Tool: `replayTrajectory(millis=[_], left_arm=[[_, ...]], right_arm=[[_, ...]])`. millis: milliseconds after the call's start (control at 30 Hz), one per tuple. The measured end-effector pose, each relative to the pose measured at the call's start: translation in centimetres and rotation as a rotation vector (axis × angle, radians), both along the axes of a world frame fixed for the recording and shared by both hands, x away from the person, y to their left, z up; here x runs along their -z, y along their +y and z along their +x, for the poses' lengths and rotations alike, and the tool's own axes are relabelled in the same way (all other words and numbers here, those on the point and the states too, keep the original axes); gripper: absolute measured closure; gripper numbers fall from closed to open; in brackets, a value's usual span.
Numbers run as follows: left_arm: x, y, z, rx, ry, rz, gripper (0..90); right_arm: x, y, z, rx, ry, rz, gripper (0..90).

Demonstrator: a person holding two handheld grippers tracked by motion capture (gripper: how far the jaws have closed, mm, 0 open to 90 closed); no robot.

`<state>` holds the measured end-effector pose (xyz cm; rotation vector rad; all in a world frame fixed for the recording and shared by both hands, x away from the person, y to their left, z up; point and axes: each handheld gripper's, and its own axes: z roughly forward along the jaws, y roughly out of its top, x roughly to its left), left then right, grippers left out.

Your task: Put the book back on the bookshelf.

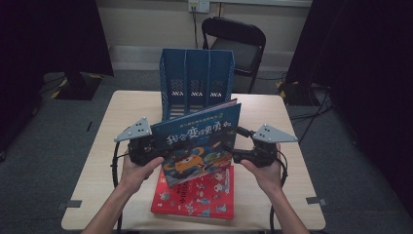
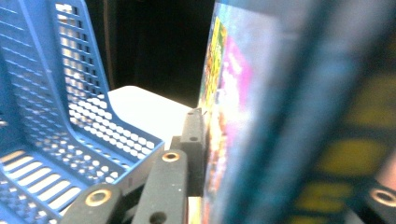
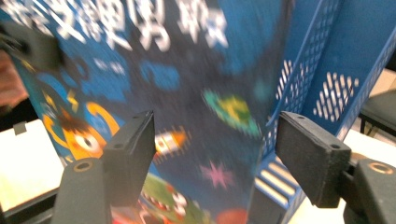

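Observation:
A blue picture book (image 1: 199, 134) stands tilted on edge above the table, in front of a blue file rack (image 1: 195, 83). My left gripper (image 1: 158, 148) is shut on the book's left edge. In the left gripper view one fingertip (image 2: 194, 135) presses flat against the cover (image 2: 243, 116). At the book's right edge, my right gripper (image 1: 231, 153) stands open. In the right gripper view its pads (image 3: 135, 149) are wide apart and touch nothing, with the cover (image 3: 187, 70) just ahead of them.
A red book (image 1: 204, 195) lies flat on the wooden table (image 1: 122, 112) beneath the lifted one. The rack's three slots (image 3: 327, 70) face me. A black chair (image 1: 238, 44) stands behind the table.

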<state>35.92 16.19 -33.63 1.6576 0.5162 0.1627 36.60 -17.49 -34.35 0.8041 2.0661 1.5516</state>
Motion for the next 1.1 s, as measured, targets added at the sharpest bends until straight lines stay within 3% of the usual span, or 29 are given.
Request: replayTrajectory(millis=[100,167,233,467,633,800,933,1100], left_arm=[[0.0,-0.1,-0.3,0.021,-0.001,0.0,76.7],[0.0,-0.3,-0.5,0.051,0.007,0.003,76.6],[0.1,-0.5,-0.7,0.045,0.005,0.007,76.6],[0.2,-0.6,-0.6,0.038,0.009,0.0,77.6],[0.4,-0.6,-0.6,0.002,-0.037,0.003,75.3],[-0.4,-0.2,-0.5,-0.024,-0.01,-0.008,75.9],[-1.1,0.0,-0.8,-0.032,-0.016,0.034,77.2],[-1.2,0.1,-0.7,-0.034,-0.007,0.043,77.1]], right_arm=[[1.5,0.1,0.5,-0.014,0.044,-0.01,28.8],[1.9,0.3,0.6,-0.024,0.051,-0.007,29.6],[2.4,0.7,0.7,-0.068,0.075,-0.016,31.5],[2.4,0.6,0.4,-0.058,0.062,-0.033,34.2],[2.3,1.0,0.8,-0.05,0.062,-0.034,34.2],[2.3,1.3,1.1,-0.052,0.063,-0.039,34.3],[2.3,1.7,1.2,-0.066,0.059,-0.048,34.6],[2.3,1.8,1.3,-0.065,0.059,-0.048,34.3]])
